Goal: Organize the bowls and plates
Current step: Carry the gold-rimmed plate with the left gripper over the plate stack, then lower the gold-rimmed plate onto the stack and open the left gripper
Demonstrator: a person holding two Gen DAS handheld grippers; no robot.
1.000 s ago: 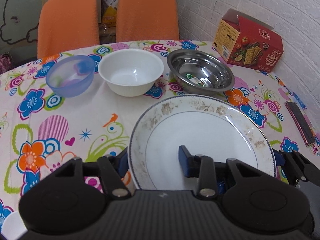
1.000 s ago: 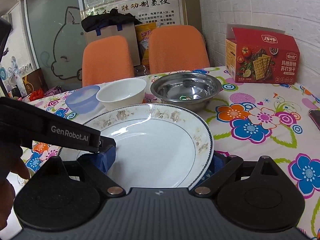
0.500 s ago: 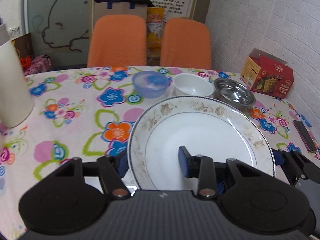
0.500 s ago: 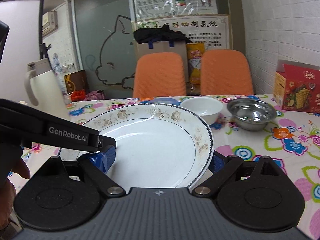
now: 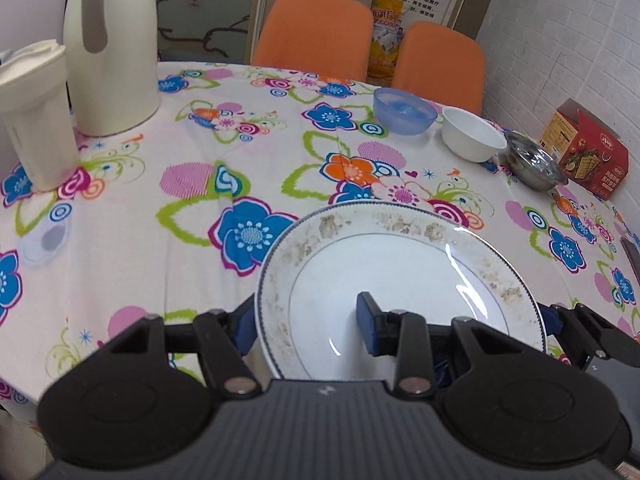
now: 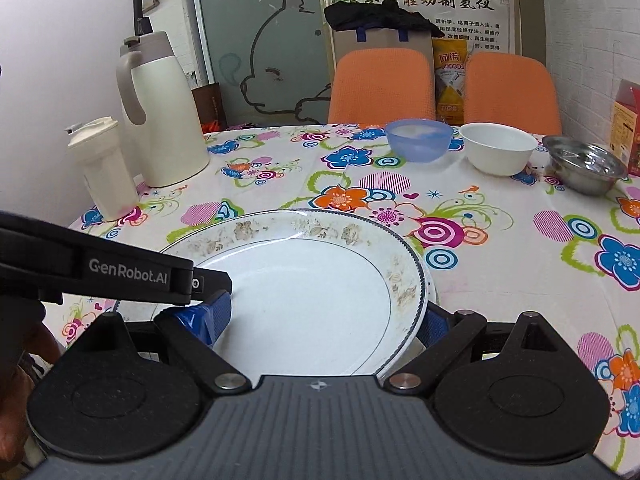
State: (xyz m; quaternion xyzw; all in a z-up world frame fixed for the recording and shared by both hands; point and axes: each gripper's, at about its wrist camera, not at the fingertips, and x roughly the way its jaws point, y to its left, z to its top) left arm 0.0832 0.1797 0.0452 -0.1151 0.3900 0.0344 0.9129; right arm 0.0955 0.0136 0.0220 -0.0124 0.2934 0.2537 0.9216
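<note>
A white plate (image 5: 400,272) with a worn floral rim hangs over the near part of the flowered table (image 5: 160,240), held from both sides. My left gripper (image 5: 306,320) is shut on its left rim, one blue pad on top of the plate. My right gripper (image 6: 324,318) is shut on the plate (image 6: 312,280) at the right rim, and its black fingers (image 5: 580,332) show in the left wrist view. Far right on the table stand a blue bowl (image 5: 404,110), a white bowl (image 5: 472,138) and a steel bowl (image 5: 534,164) in a row.
A cream jug (image 5: 112,48) and a cream lidded cup (image 5: 32,112) stand at the table's left. A red cracker box (image 5: 588,156) sits by the brick wall, behind the steel bowl. Two orange chairs (image 5: 316,32) are behind the table. A small clear lid (image 5: 44,240) lies near the left edge.
Both grippers have carried the plate back and to the left, away from the three bowls. The bowls now look small and far right, and the jug and cup have come into view.
</note>
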